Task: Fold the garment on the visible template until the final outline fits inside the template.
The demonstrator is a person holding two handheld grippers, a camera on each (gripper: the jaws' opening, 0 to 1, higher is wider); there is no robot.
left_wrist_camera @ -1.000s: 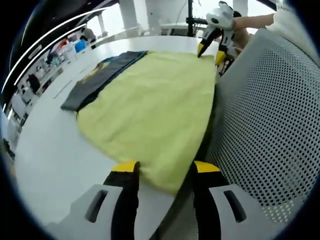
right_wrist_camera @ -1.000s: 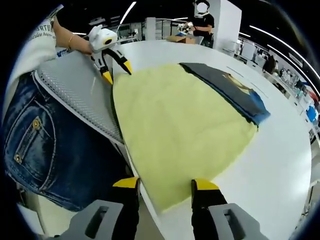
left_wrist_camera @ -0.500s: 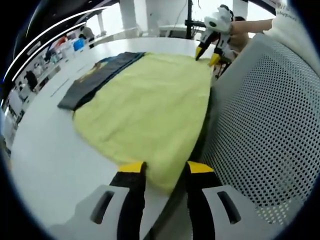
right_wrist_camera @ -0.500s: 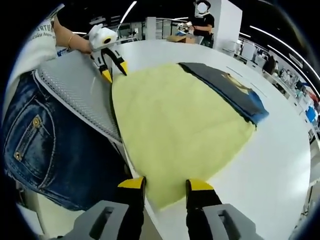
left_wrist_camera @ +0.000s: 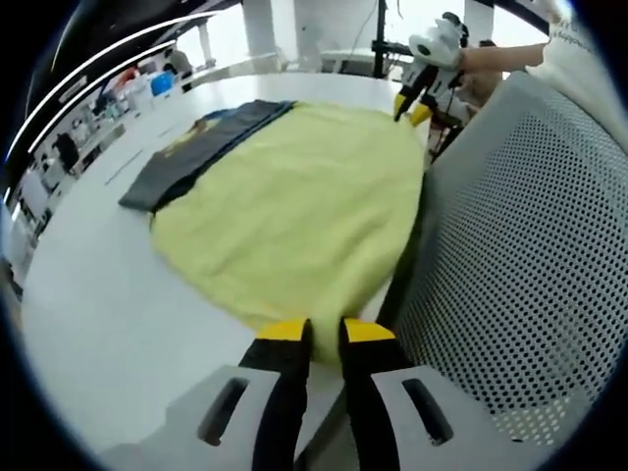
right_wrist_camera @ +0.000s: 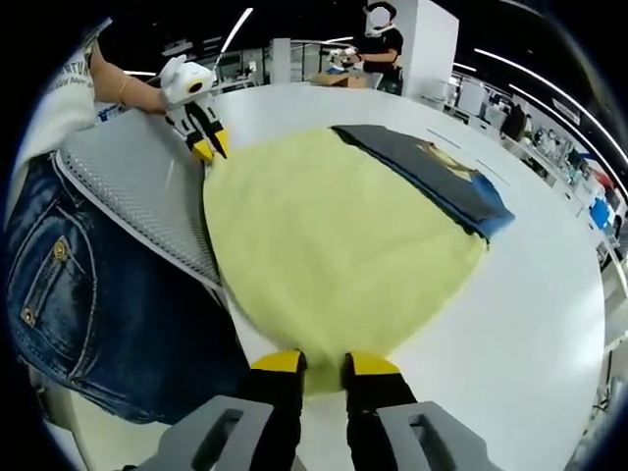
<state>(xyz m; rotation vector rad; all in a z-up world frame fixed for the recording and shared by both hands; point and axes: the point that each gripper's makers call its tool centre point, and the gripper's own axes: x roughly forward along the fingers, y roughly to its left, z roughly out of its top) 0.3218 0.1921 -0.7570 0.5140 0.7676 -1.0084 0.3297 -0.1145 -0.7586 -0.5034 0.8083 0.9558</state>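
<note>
A pale yellow garment [left_wrist_camera: 294, 206] [right_wrist_camera: 334, 245] lies spread flat on the white table [left_wrist_camera: 88, 294] [right_wrist_camera: 535, 314]. Its far side overlaps a dark grey template [left_wrist_camera: 191, 152] [right_wrist_camera: 437, 172] with a coloured print. In the left gripper view my left gripper [left_wrist_camera: 325, 334] is shut on the garment's near corner, with yellow cloth pinched between the jaws. In the right gripper view my right gripper [right_wrist_camera: 325, 365] is shut on the other near corner. Each gripper also shows in the other's view, at the far corner by the table edge: the right gripper [left_wrist_camera: 420, 98] and the left gripper [right_wrist_camera: 208, 147].
A grey perforated chair back [left_wrist_camera: 520, 245] [right_wrist_camera: 137, 186] stands right against the table edge beside the garment. The person's blue jeans [right_wrist_camera: 88, 314] are behind it. Another person [right_wrist_camera: 381, 49] works at the far side of the room, among benches and shelves.
Both grippers' jaws have closed from wide open onto the garment's near corners. The views have shifted slightly with the hands; the garment lies as before.
</note>
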